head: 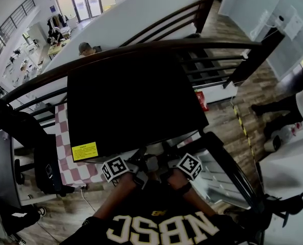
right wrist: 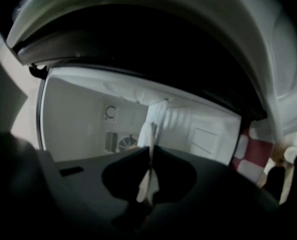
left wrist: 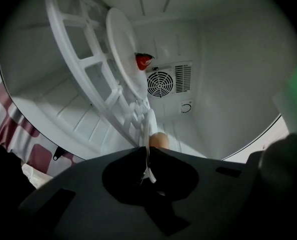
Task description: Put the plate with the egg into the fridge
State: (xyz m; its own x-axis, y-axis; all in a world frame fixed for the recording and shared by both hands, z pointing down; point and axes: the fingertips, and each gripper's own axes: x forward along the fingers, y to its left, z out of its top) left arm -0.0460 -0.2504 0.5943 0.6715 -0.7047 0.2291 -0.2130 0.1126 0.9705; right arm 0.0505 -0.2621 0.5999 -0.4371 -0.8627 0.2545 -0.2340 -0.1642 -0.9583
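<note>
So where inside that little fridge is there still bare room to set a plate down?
Free: the front of the white shelf, between the fridge opening and the other plate, where the egg plate hangs. The space under the shelf looks bare too. Crowded: the shelf's back, by the fan vent, where that plate carries something red.

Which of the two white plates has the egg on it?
The plate pinched in the left gripper, egg at its jaws; the other plate, on the shelf, carries something red.

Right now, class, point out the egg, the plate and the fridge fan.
egg [left wrist: 159, 139], left gripper view, its visible shell.
plate [left wrist: 151, 124], left gripper view, its rim.
fan [left wrist: 160, 84], left gripper view, grille centre.
</note>
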